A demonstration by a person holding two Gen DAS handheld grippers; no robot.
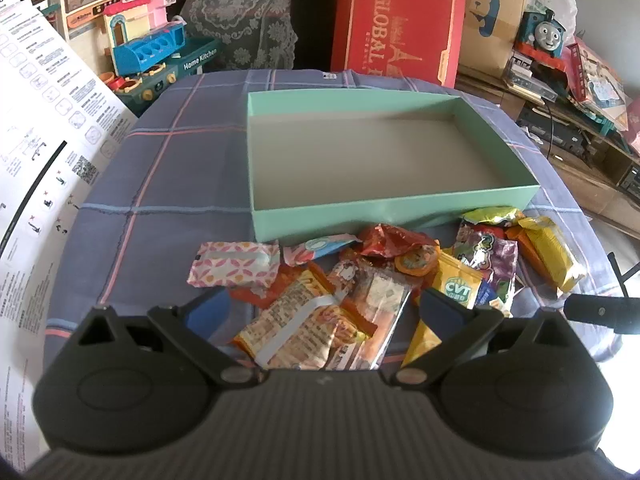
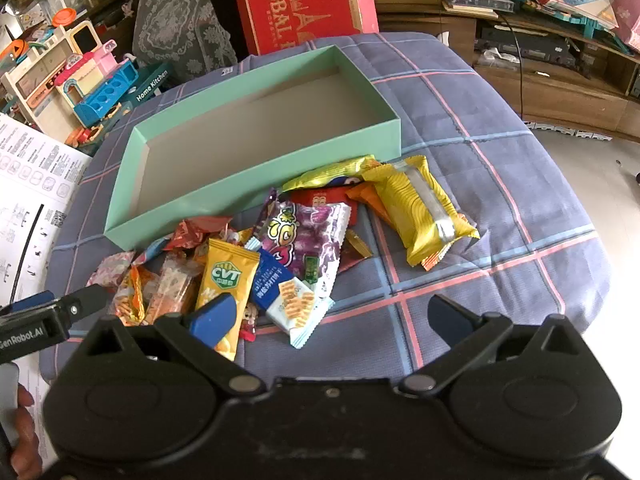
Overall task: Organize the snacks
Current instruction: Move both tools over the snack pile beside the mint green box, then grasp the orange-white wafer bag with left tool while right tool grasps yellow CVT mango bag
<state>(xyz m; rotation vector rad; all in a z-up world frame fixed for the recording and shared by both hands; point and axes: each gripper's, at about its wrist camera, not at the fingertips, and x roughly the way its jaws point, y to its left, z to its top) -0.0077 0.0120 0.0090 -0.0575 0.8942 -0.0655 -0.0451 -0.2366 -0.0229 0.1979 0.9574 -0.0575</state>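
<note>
An empty mint-green box [image 1: 400, 210] [image 2: 256, 176] lies on a blue plaid cloth. A heap of snack packets lies in front of it: a pink patterned pack [image 1: 234, 264], an orange striped packet [image 1: 304, 328], a yellow CVT packet [image 1: 460, 284] [image 2: 228, 276], a purple packet [image 2: 308, 240] and a yellow wrapped cake [image 2: 420, 208]. My left gripper [image 1: 324, 308] is open, low over the orange packet. My right gripper [image 2: 332, 316] is open, just before the heap's near edge, above a white-and-blue packet [image 2: 298, 312]. Neither holds anything.
The cloth-covered table [image 2: 500, 160] drops off at the right and front. A white instruction sheet [image 1: 44, 128] stands at the left. Toy kitchen sets [image 1: 140, 48], a red GLOBAL box [image 1: 396, 24] and cluttered shelves [image 2: 560, 40] surround the table.
</note>
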